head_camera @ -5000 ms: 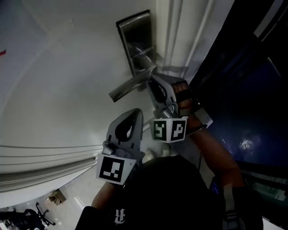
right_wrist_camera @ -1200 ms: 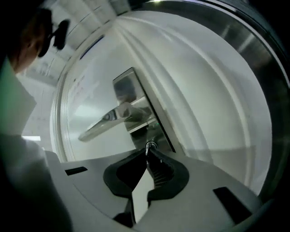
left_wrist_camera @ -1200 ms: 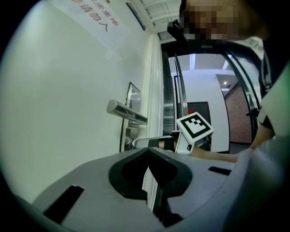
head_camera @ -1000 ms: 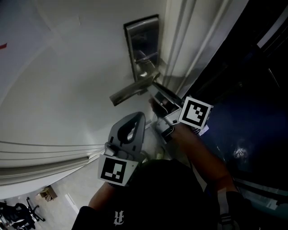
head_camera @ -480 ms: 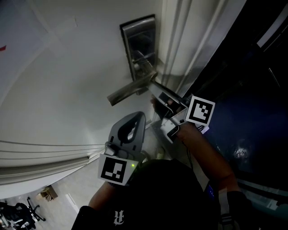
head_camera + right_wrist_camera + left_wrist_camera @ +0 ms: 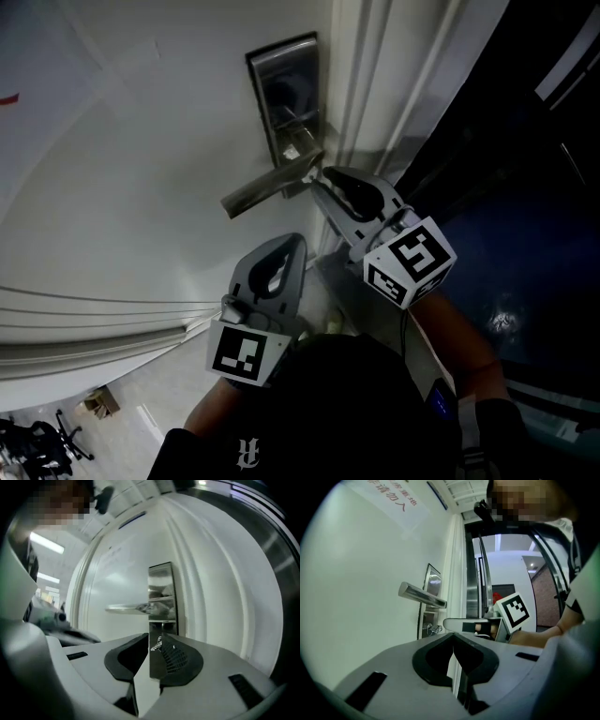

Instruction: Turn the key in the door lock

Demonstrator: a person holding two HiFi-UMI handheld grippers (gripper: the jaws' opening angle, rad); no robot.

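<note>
Right gripper view: the right gripper point(image 6: 151, 641) faces the lock plate point(image 6: 162, 581) squarely, its fingers standing apart with a narrow gap. The key point(image 6: 157, 643) sits in the lock below the lever handle point(image 6: 133, 607) and shows in that gap at the fingertips. Whether either pad touches it cannot be settled. No clamping grip is evident.

Left gripper view: the left gripper point(image 6: 453, 638) has its fingers closed together on nothing. It hangs off the door point(image 6: 370, 583), lower than the lever handle, and takes no part in the work.

Head view confirms the right gripper reaching up to the bottom end of the lock plate, just beneath the lever handle and near the door's edge.

Assessment: the step in hand appears to be taking hold of the key head for turning. Risks noted:
1. Closing off-centre would catch only an edge of the small key, which would slip once torque is applied.
2. Rolling the gripper off the keyway's axis would load the key sideways, binding or bending it.
3. The lever handle is close above, so a roll of the gripper body could strike it.
</note>
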